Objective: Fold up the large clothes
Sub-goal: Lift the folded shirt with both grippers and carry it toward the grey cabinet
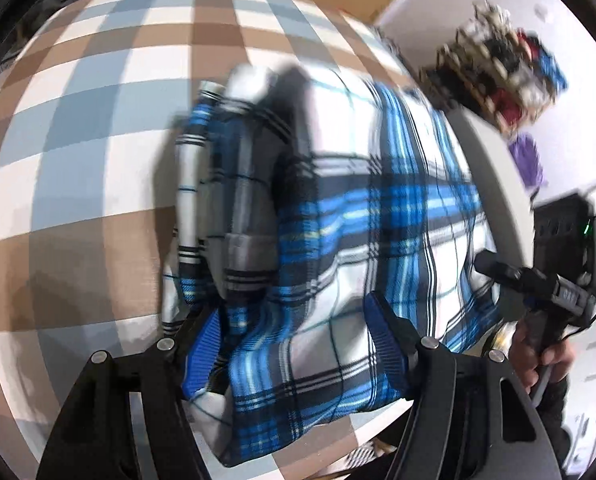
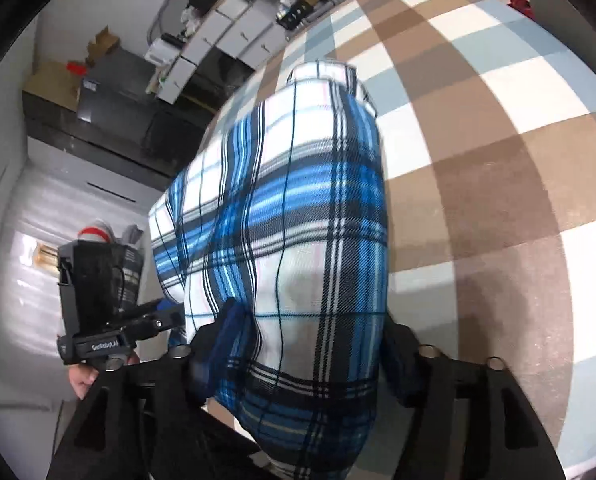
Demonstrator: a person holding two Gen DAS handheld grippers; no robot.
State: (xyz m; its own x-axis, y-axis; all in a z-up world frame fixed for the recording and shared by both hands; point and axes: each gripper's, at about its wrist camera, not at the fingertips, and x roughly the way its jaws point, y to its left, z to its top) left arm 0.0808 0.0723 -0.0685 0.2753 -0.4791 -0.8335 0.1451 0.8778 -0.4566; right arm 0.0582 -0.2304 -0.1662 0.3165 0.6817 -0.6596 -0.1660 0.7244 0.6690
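A blue, white and black plaid shirt (image 1: 378, 208) lies folded into a thick bundle on the checked tablecloth (image 1: 77, 140); a grey-striped sleeve or cuff lies doubled along its left side. My left gripper (image 1: 293, 344) grips the near end of the bundle, cloth bunched against both blue pads. In the right wrist view the same shirt (image 2: 298, 200) fills the gap of my right gripper (image 2: 314, 348), touching both fingers, its right edge along the right finger. Each view shows the other gripper, held by a hand, at the shirt's side. The picture is blurred.
The brown, blue and white checked cloth (image 2: 478, 160) covers the table. A basket of mixed clothes (image 1: 498, 68) stands beyond the table's right edge. Grey drawers (image 2: 225, 32) and a black cabinet (image 2: 109, 96) with boxes stand past the far left edge.
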